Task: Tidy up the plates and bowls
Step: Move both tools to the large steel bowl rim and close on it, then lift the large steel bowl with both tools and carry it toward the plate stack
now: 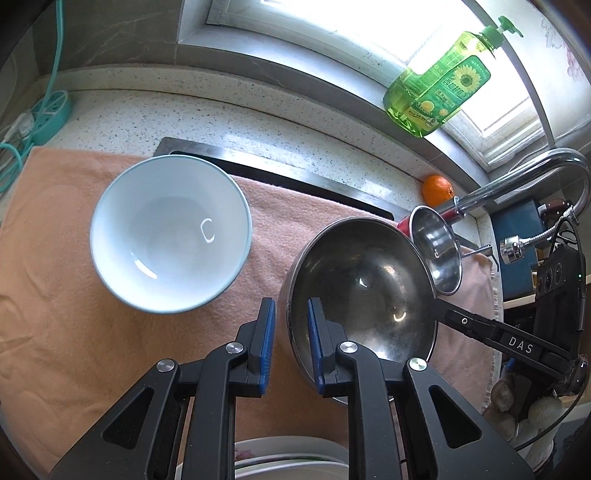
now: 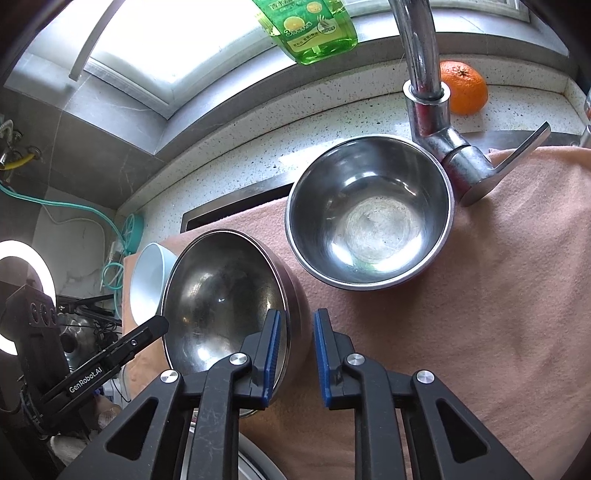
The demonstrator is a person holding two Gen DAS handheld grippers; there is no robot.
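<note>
Both clamped on the big steel bowl rim: left gripper near side, right gripper opposite, atop peach towel.

window: far, bright daylight | sill: grey stone | surface: speckled white stone, peach cloth over it | wall: grey tile, far left | ring lamp: lit, left

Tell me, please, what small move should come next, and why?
Probably lift the large steel bowl slightly off the towel: the left gripper and right gripper both appear clamped on opposite sides of its rim, so it looks ready to carry.
</note>
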